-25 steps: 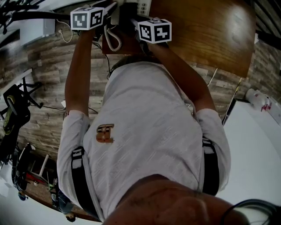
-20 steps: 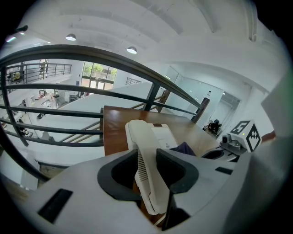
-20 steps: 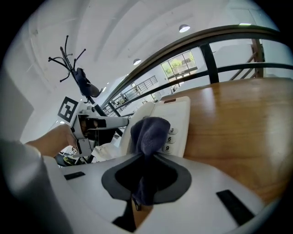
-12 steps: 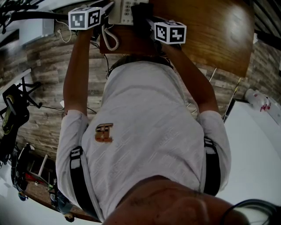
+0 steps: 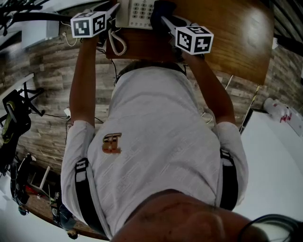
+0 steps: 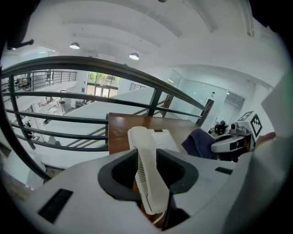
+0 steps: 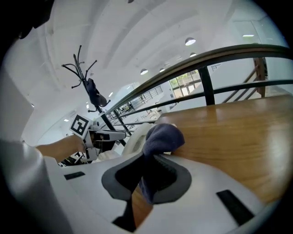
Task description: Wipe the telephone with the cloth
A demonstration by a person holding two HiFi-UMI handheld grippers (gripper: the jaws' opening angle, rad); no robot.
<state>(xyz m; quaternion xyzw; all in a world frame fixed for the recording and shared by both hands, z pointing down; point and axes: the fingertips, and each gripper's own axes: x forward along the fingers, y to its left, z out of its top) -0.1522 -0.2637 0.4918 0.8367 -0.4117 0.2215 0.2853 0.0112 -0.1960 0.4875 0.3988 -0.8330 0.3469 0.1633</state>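
Observation:
A cream telephone (image 5: 135, 13) sits at the near edge of the wooden table (image 5: 232, 33). My left gripper (image 5: 111, 10) is at the phone's left side. In the left gripper view, the left gripper (image 6: 147, 168) is shut on the phone's handset (image 6: 147, 178), which runs lengthwise between the jaws. My right gripper (image 5: 163, 19) is shut on a dark blue cloth (image 5: 159, 8) at the phone's right side. In the right gripper view, the cloth (image 7: 162, 136) bunches past the right gripper (image 7: 149, 172) and rests on the table against the telephone (image 7: 136, 139).
The phone's coiled cord (image 5: 118, 43) hangs off the table edge. A dark railing (image 6: 91, 67) runs behind the table. A coat stand (image 7: 89, 89) stands beyond it. The person's torso (image 5: 156, 142) fills most of the head view, above plank flooring (image 5: 45, 71).
The right gripper with the cloth has shifted right along the phone. The left gripper has edged slightly left. More of the keypad shows now.

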